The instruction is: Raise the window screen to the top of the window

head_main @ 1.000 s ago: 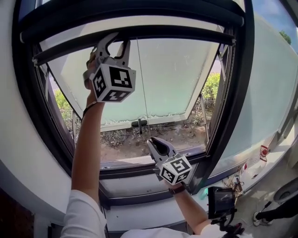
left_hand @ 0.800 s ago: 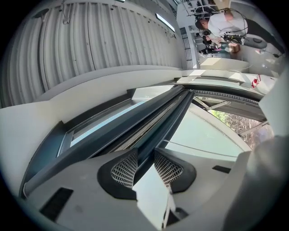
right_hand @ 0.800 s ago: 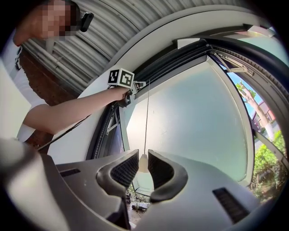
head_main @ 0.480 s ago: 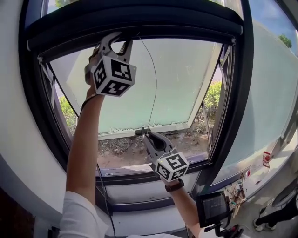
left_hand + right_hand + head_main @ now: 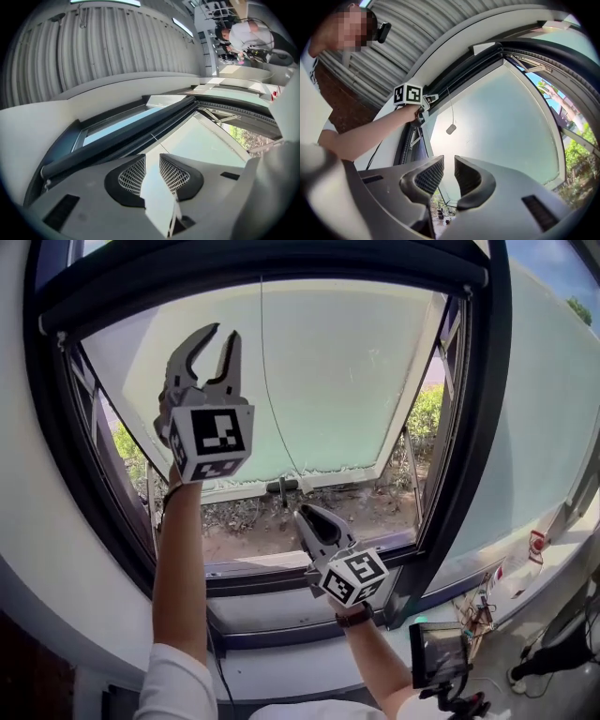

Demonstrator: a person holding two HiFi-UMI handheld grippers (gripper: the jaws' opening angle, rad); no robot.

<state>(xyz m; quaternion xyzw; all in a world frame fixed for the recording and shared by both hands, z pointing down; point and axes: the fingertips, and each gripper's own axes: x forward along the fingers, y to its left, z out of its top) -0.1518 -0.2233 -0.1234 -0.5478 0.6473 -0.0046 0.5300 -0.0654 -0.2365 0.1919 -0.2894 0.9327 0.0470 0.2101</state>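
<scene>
The window screen's dark bar (image 5: 262, 270) sits rolled up against the top of the black window frame (image 5: 483, 427). Its thin pull cord (image 5: 267, 381) hangs down the frosted pane to a small knob (image 5: 281, 487). My left gripper (image 5: 221, 336) is open and empty, raised below the bar and apart from it. In the left gripper view the bar (image 5: 140, 125) runs past the open left gripper (image 5: 152, 166). My right gripper (image 5: 310, 514) is open just under the knob, nothing between its fingers. In the right gripper view the knob (image 5: 450, 129) hangs free beyond the right gripper (image 5: 449, 171).
A frosted glass sash (image 5: 366, 371) tilts outward, with bare ground and hedges (image 5: 427, 418) beyond. The dark sill (image 5: 281, 601) lies below my right hand. A small screen device on a stand (image 5: 437, 652) is at the lower right. A fixed pane (image 5: 553, 399) fills the right side.
The screen bar has gone up from mid-upper window to the top of the frame. My left gripper has let go of it and dropped lower. The cord's knob now hangs free above my right gripper.
</scene>
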